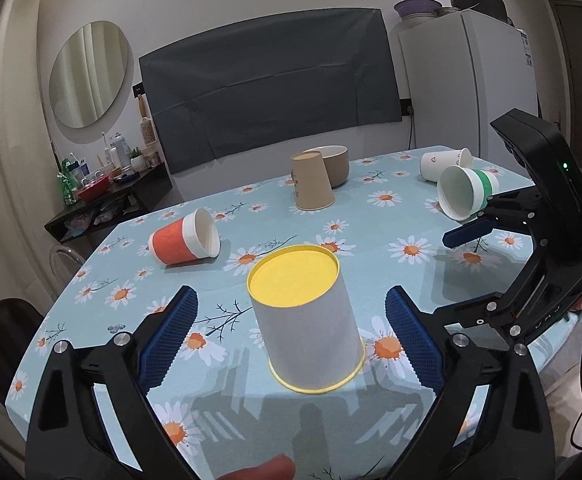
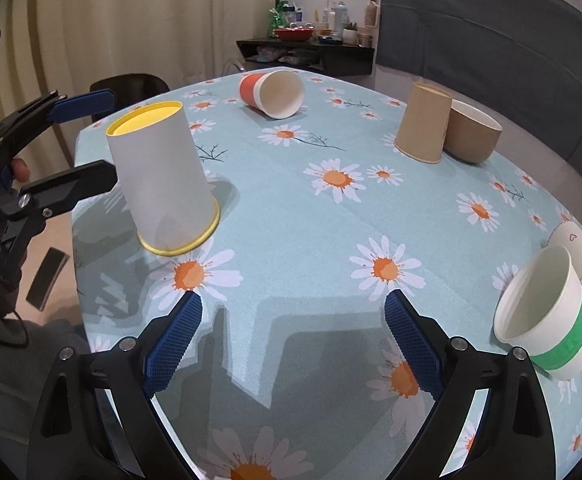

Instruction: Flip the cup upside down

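Observation:
A white cup with a yellow rim [image 1: 307,320] stands upside down on the daisy tablecloth [image 1: 371,240], mouth down, yellow base up. My left gripper [image 1: 291,336] is open, its blue pads either side of the cup without touching it. The cup also shows in the right wrist view [image 2: 163,176], with the left gripper [image 2: 91,140] around it. My right gripper [image 2: 293,340] is open and empty over bare cloth; in the left wrist view it [image 1: 471,228] is near a green-banded cup [image 1: 467,192] lying on its side.
An orange cup [image 1: 183,240] lies on its side at the left. A brown cup [image 1: 313,184] stands upside down against a brown bowl [image 1: 335,164]. A white heart-print cup [image 1: 443,164] lies at the far right. A chair [image 1: 3,332] stands at the left table edge.

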Demonstrator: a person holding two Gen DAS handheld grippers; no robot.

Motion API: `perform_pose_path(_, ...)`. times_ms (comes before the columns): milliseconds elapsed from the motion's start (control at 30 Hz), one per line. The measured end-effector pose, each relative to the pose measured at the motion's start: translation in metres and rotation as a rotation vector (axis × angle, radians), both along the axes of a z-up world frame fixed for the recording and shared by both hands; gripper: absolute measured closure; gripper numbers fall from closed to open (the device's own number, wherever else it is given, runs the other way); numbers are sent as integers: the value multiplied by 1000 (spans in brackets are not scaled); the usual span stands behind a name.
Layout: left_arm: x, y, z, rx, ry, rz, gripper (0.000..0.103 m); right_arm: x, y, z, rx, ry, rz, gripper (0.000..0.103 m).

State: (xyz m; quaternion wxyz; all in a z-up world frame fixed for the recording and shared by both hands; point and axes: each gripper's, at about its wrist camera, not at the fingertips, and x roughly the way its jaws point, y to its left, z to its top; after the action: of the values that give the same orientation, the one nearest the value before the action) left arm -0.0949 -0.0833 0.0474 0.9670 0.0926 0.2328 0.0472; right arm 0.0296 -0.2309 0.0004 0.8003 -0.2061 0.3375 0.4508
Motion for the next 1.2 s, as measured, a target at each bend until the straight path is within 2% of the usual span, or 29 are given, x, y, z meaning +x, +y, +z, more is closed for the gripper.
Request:
perform_pose_path(67, -4, 5, -2, -17, 15, -19, 6, -5, 0, 0, 14, -4, 4, 14)
perform_pose_path(267, -16, 23, -13, -10, 42, -15, 6, -13, 1, -5, 14, 4, -55, 14)
perform_pose_path(433, -19, 43, -27, -32, 66, 2, 6, -20, -1, -2, 88, 16, -138, 11)
perform_pose_path(500, -17, 50, -32, -36, 76, 12, 6, -24, 0, -1, 114, 9, -141, 10)
perform_pose_path(900, -13, 62, -44, -70, 86, -13, 6, -32, 12, -4, 71, -16, -78, 10)
perform_pose_path(1067, -10, 62, -47, -95, 99, -6, 6, -40, 7, -2, 88, -108, -187, 10)
perform_pose_path(1200, -12, 59, -47, -108, 90, -2, 6, -52, -2, -3, 169, -110, -342, 10)
